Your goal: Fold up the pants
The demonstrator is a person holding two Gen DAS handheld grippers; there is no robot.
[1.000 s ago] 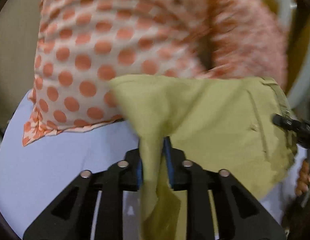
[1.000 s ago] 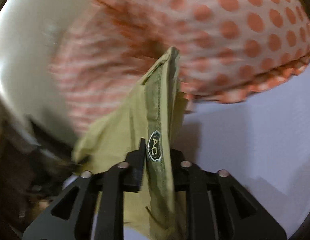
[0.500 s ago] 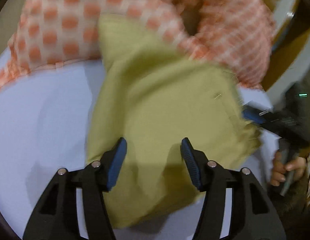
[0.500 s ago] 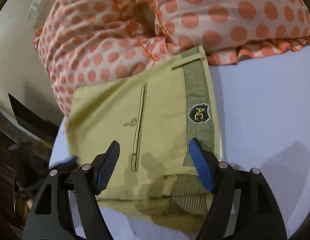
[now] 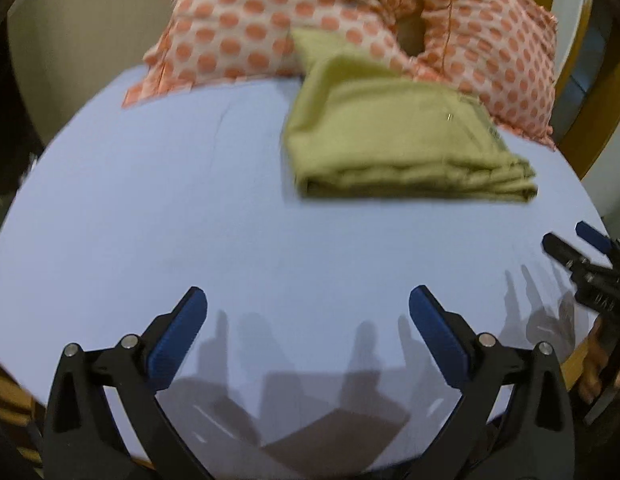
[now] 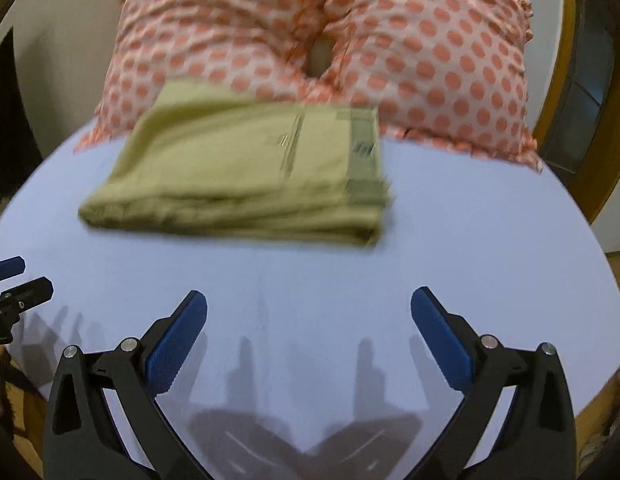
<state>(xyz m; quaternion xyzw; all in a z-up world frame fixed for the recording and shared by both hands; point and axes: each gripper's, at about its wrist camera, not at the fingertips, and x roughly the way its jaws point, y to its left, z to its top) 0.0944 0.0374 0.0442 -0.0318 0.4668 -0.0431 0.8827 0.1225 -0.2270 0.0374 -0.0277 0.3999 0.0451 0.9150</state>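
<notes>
The olive-green pants (image 5: 401, 144) lie folded in a flat stack on the pale blue sheet (image 5: 190, 200), up against the pillows. They also show in the right wrist view (image 6: 246, 172), with a striped waistband at their right edge. My left gripper (image 5: 308, 322) is open and empty, well back from the pants over bare sheet. My right gripper (image 6: 309, 322) is open and empty too, back from the stack. The right gripper's tips show at the right edge of the left wrist view (image 5: 577, 246).
Two pillows with orange dots (image 5: 294, 20) lean at the head of the bed (image 6: 389, 40). A yellow wooden frame (image 5: 581, 92) stands at the right. The sheet's near edge curves off below both grippers.
Both grippers let go of the pants, opened wide and pulled back toward the near edge. The pants went from held up to lying folded on the sheet.
</notes>
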